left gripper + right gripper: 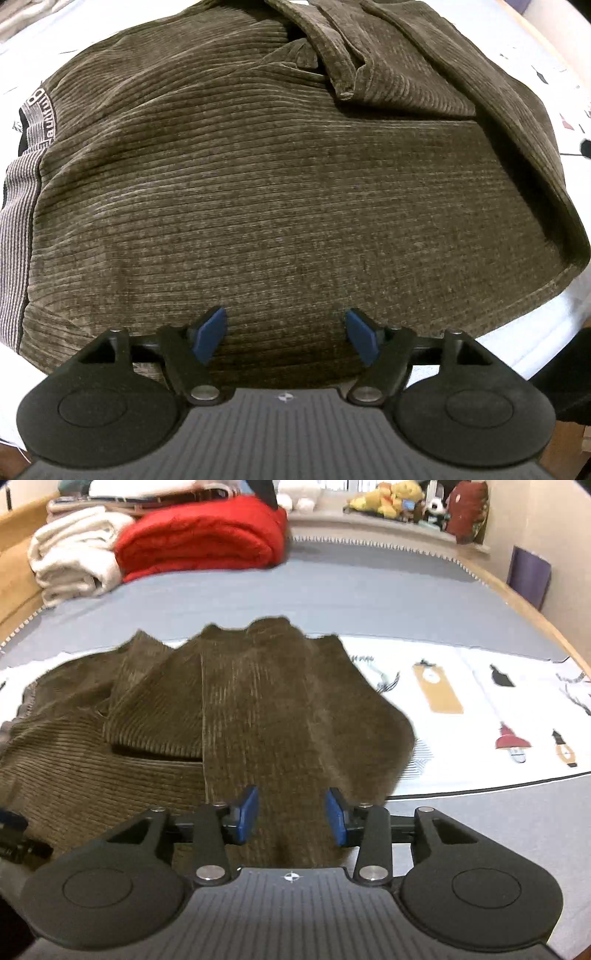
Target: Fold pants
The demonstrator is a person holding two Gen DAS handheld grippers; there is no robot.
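The left gripper [286, 338] hangs spread over the pants [277, 192]. The right gripper [291, 814], part-spread, pinches nothing. Regrip the bed-edge hem squarely.

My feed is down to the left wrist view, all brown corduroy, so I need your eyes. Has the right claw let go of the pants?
Observer: Yes. The right claw is open; the pants lie under it, its pads not pressing the cloth.
Operator: How do the legs lie from that side?
Observer: They are folded back over the upper part, in overlapping layers, their hems pointing away from the camera.
Operator: What is around the pants?
Observer: A white printed sheet under them on a grey cover.
Operator: Anything further back?
Observer: A folded red blanket beside a white blanket, well clear of the pants.
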